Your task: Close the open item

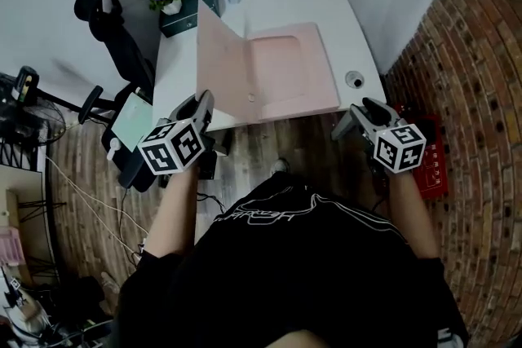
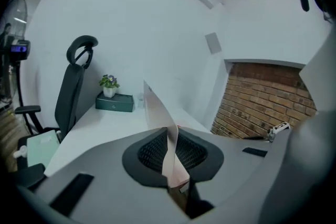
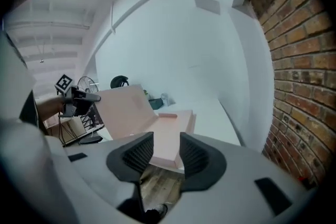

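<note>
Left gripper view: fingers [image 2: 151,152] on cover [image 2: 156,110]

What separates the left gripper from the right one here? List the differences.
The left gripper is shut on the raised cover of the pink folder; the right gripper is open and holds nothing. The left one grips the cover's near edge; the right one hangs short of the table's front edge, clear of the folder. Both point toward the table.
</note>
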{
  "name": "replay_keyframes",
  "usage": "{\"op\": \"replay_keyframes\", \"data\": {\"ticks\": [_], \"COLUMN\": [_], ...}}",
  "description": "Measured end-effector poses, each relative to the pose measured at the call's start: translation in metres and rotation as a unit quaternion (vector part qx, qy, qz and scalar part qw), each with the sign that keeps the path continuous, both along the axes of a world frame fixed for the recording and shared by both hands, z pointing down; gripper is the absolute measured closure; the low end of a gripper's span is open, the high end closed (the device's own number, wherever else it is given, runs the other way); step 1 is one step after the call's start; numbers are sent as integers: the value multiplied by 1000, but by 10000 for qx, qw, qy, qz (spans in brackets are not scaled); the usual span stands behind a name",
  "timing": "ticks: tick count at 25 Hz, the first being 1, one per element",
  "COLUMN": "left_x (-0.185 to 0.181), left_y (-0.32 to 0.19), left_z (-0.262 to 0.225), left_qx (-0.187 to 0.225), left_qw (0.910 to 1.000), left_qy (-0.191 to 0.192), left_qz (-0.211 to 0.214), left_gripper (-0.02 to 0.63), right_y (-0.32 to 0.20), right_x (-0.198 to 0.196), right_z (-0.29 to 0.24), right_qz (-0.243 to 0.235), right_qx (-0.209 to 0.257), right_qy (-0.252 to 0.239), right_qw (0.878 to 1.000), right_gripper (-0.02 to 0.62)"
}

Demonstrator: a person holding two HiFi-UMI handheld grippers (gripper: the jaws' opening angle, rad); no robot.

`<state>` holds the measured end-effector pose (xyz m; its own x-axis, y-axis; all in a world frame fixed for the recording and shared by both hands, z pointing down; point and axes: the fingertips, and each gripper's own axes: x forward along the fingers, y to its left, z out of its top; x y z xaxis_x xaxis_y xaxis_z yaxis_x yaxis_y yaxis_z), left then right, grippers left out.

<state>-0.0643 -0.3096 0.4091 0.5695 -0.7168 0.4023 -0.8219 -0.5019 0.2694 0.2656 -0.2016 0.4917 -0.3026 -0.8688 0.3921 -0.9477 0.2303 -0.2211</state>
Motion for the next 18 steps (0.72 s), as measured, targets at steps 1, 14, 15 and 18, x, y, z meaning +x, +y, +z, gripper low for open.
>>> {"op": "replay_keyframes", "data": {"ticks": [1, 14, 15, 18], "left_x": [10, 133, 142, 167], "left_y": [3, 22, 24, 31], "left_z": [-3, -9, -6, 6], "left_qx": [66, 593, 599, 518], "left_qw": [9999, 9885, 9871, 9833], "left_qy": [-68, -647, -684, -704], "left_qz": [113, 1229, 1320, 1599], "left_gripper": [552, 549, 548, 545], "right_y": [6, 64, 67, 72], "right_x": [1, 28, 30, 36], "right_z": [-4, -17, -17, -13], "right_qz": [4, 266, 308, 528], "right_qx": [41, 242, 241, 143], "right_qy": [-3, -134, -160, -465], "right_qw": [10000, 9993, 9991, 9974], "right_gripper": [448, 592, 592, 592]}}
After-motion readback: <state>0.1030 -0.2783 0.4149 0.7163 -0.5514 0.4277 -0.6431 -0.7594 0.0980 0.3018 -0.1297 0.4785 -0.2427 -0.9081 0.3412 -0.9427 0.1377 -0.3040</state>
